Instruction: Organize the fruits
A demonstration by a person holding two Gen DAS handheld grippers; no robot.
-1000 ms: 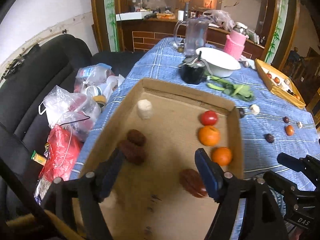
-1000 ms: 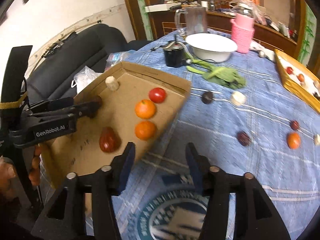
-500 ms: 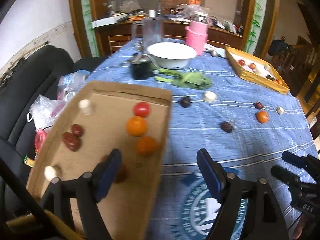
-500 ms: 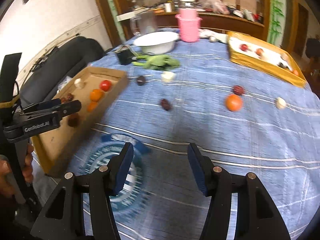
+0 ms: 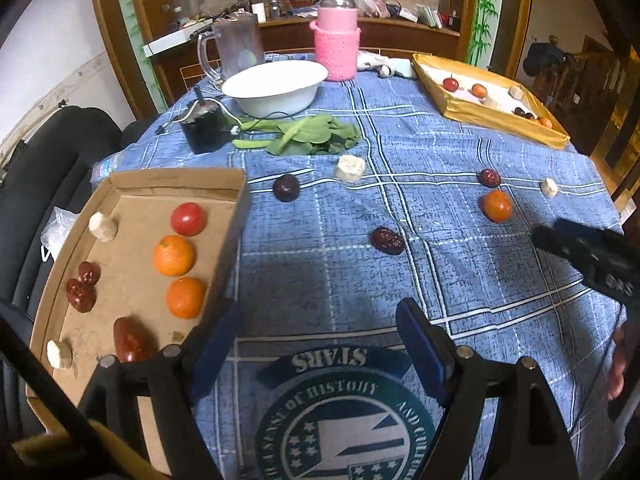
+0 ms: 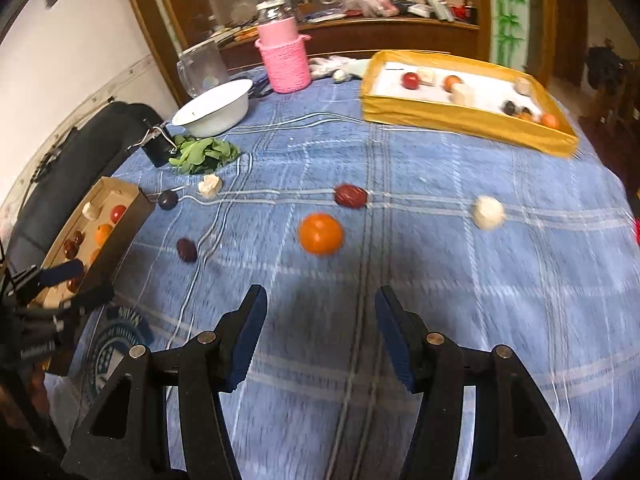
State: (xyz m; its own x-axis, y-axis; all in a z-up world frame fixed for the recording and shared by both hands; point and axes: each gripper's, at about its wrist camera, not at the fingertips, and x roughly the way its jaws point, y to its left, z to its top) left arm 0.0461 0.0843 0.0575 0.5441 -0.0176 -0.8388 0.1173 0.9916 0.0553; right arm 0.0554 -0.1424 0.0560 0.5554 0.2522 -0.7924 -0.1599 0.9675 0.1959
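Observation:
A cardboard tray (image 5: 120,184) at the table's left holds a tomato (image 5: 188,219), two oranges (image 5: 174,255), red dates and white pieces. Loose on the blue cloth lie a dark plum (image 5: 286,187), a white piece (image 5: 351,168), a red date (image 5: 387,241) and an orange (image 5: 497,205). My left gripper (image 5: 316,316) hangs open over the cloth beside the tray's right wall, holding nothing. My right gripper (image 6: 320,296) is open and empty, just short of the orange (image 6: 321,234), with a date (image 6: 351,196) and a white piece (image 6: 488,212) beyond. A yellow tray (image 6: 460,120) with fruit stands far right.
At the back stand a white bowl (image 5: 274,86), a pink-sleeved jar (image 5: 336,46), a clear jug (image 5: 236,46), green leaves (image 5: 312,136) and a small black cup (image 5: 204,130). A black sofa (image 5: 40,168) borders the table's left edge.
Both grippers have swung right, from over the cardboard tray to the open cloth. The left jaws stand slightly wider. The loose orange now lies straight ahead of the right gripper.

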